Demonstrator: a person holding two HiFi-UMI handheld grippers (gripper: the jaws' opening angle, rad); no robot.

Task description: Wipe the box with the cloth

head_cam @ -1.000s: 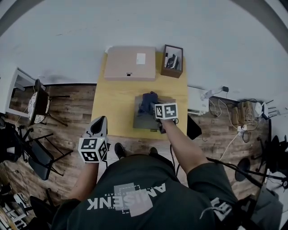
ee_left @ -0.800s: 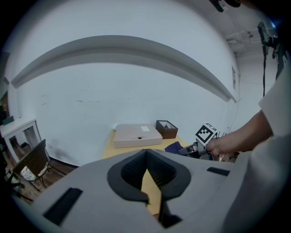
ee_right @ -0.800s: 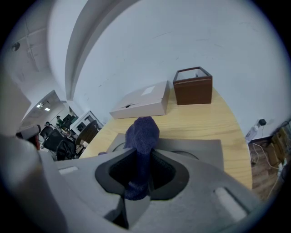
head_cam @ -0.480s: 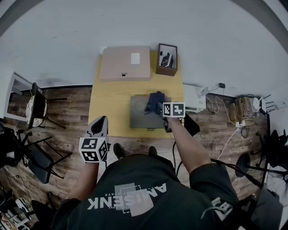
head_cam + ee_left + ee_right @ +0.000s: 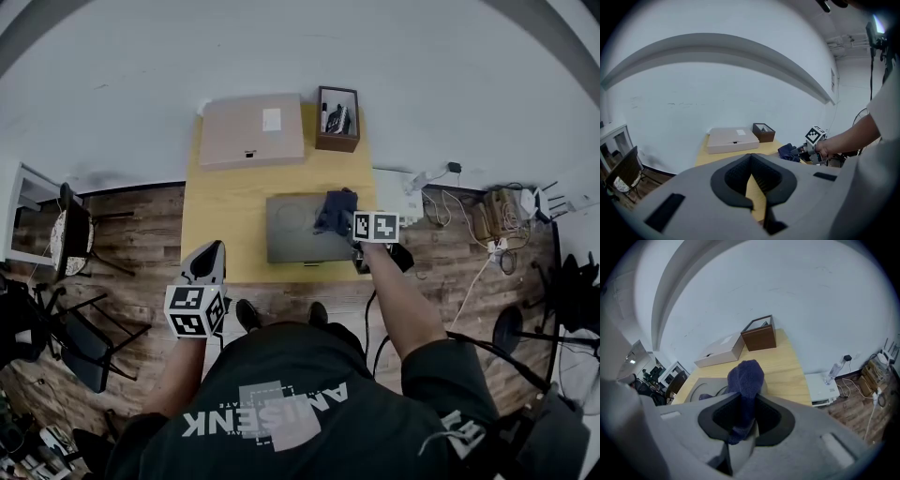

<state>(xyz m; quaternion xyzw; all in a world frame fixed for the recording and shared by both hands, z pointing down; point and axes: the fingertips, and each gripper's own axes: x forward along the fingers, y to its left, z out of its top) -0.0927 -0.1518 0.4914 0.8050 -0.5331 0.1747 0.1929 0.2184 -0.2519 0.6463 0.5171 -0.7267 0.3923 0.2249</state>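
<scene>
My right gripper's (image 5: 740, 430) jaws clench the dark blue knitted cloth (image 5: 335, 211) at the right edge of the flat grey box (image 5: 300, 230). I judge the wiping about midway, with the box's left part still to do. My left gripper's (image 5: 757, 197) jaws are closed and empty, well off the box.

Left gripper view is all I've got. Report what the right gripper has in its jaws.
Observer: The right gripper is shut on the dark blue cloth, which bunches up above the jaws.
Operator: Now give me where the cloth sits on the box.
Observer: In the head view it rests on top of the grey box, at the far right corner.
Operator: Describe the rest of that top.
Observer: The right gripper view shows faint curved marks on it, left of the cloth.
</scene>
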